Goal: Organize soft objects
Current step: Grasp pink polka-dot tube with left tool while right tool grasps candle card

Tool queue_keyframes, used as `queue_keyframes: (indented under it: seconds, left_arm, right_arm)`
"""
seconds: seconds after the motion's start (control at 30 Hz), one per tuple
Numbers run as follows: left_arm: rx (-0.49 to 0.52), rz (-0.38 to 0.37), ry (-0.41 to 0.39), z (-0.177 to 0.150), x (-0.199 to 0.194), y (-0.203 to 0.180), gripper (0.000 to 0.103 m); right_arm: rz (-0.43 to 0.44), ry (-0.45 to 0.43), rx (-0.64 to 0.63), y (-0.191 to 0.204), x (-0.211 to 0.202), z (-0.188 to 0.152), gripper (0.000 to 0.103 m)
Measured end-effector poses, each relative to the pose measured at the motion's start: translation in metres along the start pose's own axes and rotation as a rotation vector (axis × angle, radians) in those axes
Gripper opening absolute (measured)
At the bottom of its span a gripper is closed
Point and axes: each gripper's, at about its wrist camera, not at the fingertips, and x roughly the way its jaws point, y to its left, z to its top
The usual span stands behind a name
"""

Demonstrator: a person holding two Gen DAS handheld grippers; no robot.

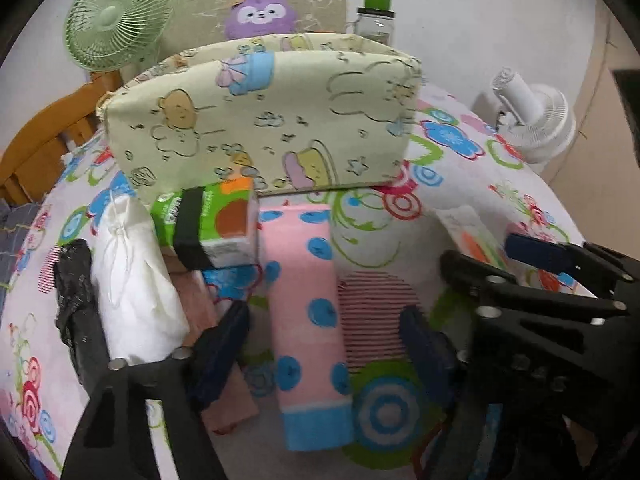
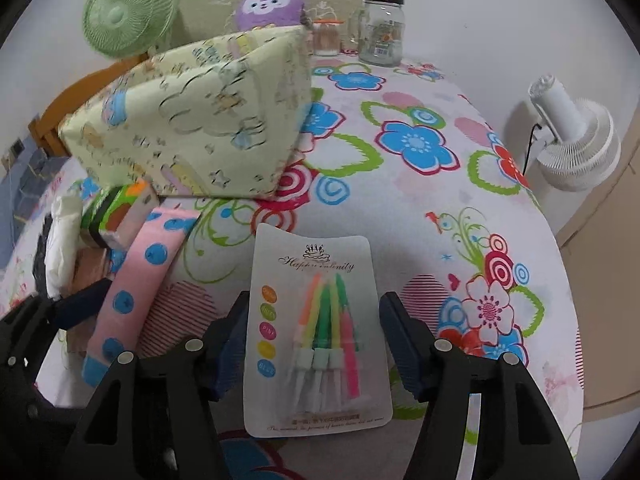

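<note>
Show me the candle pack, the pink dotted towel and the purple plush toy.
candle pack (image 2: 316, 336), right wrist view, on the candles.
pink dotted towel (image 1: 308, 312), left wrist view, mid-roll.
purple plush toy (image 2: 268, 4), right wrist view, on its face.

Purple plush (image 1: 260, 16) half hidden behind fabric bin (image 1: 260, 120)

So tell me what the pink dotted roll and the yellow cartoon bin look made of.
Pink dotted roll: looks like soft terry towel, matte and fuzzy, with a blue band at one end. Yellow cartoon bin: seemingly printed woven fabric over something stiff, since its walls stand flat and its corners are creased.
</note>
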Motion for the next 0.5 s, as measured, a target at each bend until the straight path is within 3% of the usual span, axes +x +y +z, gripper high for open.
queue_keyframes:
  seconds: [0.27,0.5]
  left_arm:
    - [0.023,-0.024,-0.012,0.0034,0.0001,-0.0084,0.041]
    - [0.019,-0.046,-0.024,-0.0002,-0.0023,-0.0048,0.034]
  right_arm:
    - [-0.001,0.017,0.037,-0.0076,0.0001,0.0017,0.071]
    - [-0.046,0.019,0.052,-0.0025,0.0041,0.0017,0.077]
